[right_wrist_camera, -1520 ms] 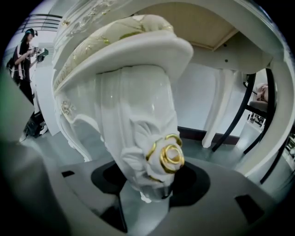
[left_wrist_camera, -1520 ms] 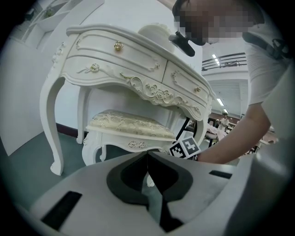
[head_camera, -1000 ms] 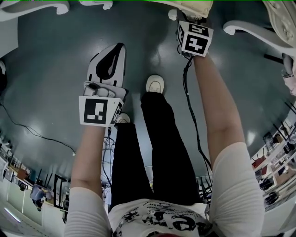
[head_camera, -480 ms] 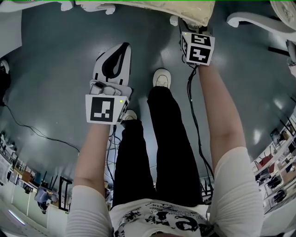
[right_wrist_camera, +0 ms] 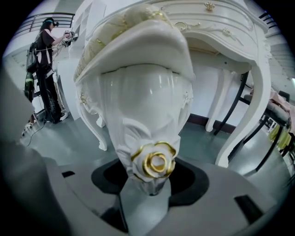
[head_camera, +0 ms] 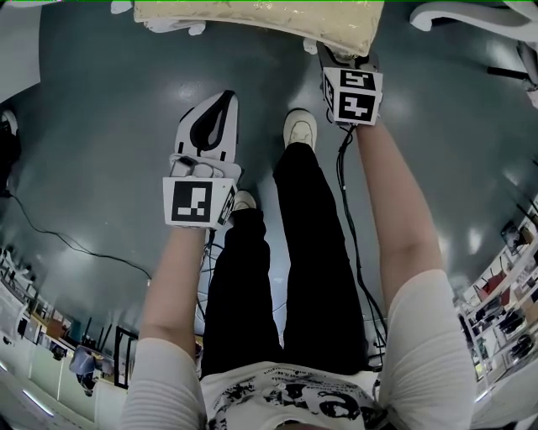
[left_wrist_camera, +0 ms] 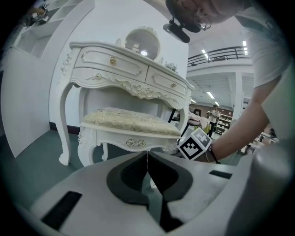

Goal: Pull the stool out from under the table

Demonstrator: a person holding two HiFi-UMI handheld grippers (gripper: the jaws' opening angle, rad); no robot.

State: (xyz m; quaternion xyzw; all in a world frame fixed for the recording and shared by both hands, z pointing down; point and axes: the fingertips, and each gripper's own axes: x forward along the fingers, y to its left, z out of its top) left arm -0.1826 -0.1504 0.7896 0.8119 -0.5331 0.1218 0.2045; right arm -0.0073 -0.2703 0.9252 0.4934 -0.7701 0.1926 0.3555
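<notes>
Grey jaws of the left gripper (left_wrist_camera: 147,156) are seen pressed together on nothing at 10 o'clock. At 12 o'clock the right gripper (head_camera: 340,57) is clamped on the stool's (head_camera: 261,17) rose-carved corner; more of its cushion is shown than a second ago, the table (left_wrist_camera: 129,69) beyond

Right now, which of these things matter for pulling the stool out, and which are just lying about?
In the job: stool, table, right gripper, shut on the stool.
Lying about: floor cable, mirror, left gripper, shut and empty.
</notes>
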